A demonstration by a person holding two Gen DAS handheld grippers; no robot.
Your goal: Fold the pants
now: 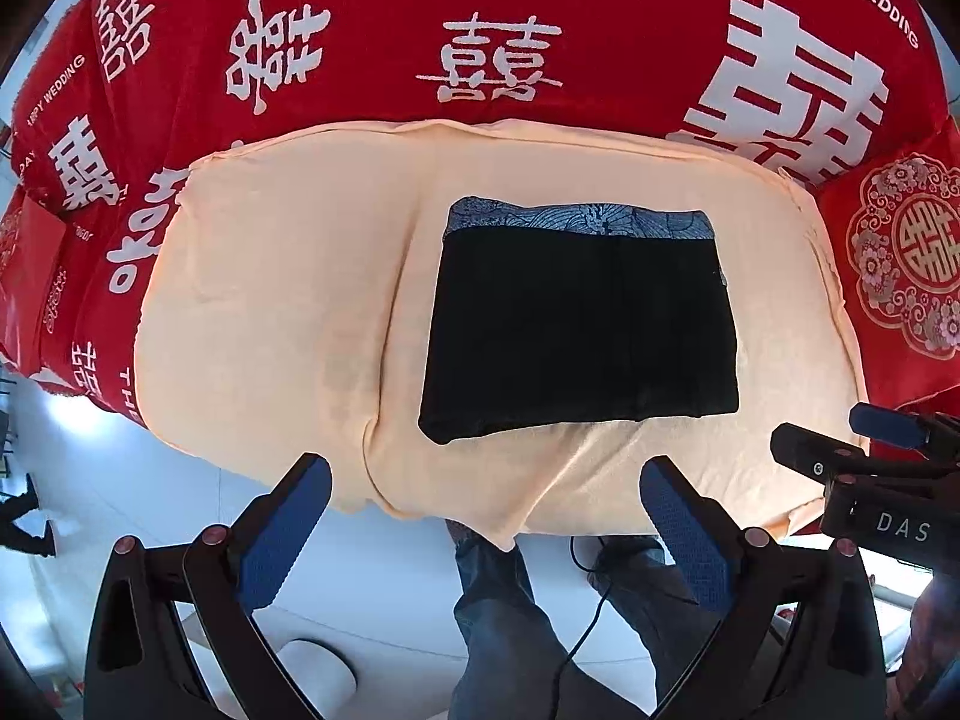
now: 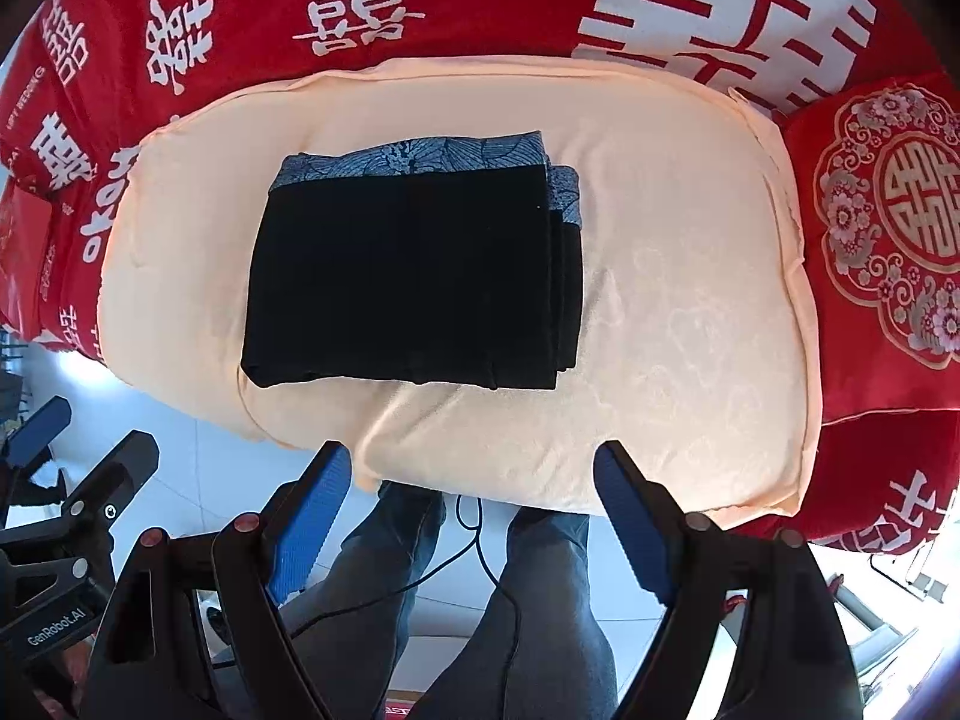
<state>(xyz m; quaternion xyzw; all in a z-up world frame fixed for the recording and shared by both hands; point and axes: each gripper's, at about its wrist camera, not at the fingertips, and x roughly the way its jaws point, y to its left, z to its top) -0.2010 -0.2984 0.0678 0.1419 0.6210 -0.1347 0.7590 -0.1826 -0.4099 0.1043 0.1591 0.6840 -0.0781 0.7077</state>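
- Black pants (image 1: 579, 324) lie folded into a compact rectangle on the peach towel (image 1: 288, 300), near the middle of the left wrist view and left of centre in the right wrist view (image 2: 414, 276).
- A blue patterned waistband (image 2: 420, 159) runs along the far edge of the bundle, toward the top of both frames.
- At the right edge of the bundle, in the right wrist view, several stacked layers show, stepped slightly rather than flush.
- My left gripper (image 1: 486, 504) hangs at the bottom of its frame, jaws spread wide with nothing between them, clear of the cloth.
- My right gripper (image 2: 471, 492) is likewise spread and empty, at the bottom of its frame, apart from the pants; it also shows at the right edge of the left wrist view.
- Both point down past the near towel edge; my legs and a cable on the pale floor show between the fingers.
- Red bedding (image 1: 540, 12) with white characters surrounds the towel, and a red cushion (image 2: 888, 228) sits at the right.
- My judgement: the folding looks finished, or nearly so; I am at the inspect-or-tidy stage.
- Any next move would be small: squaring the stepped right edge, which calls for a light pinch on the top layers without dragging the whole bundle.
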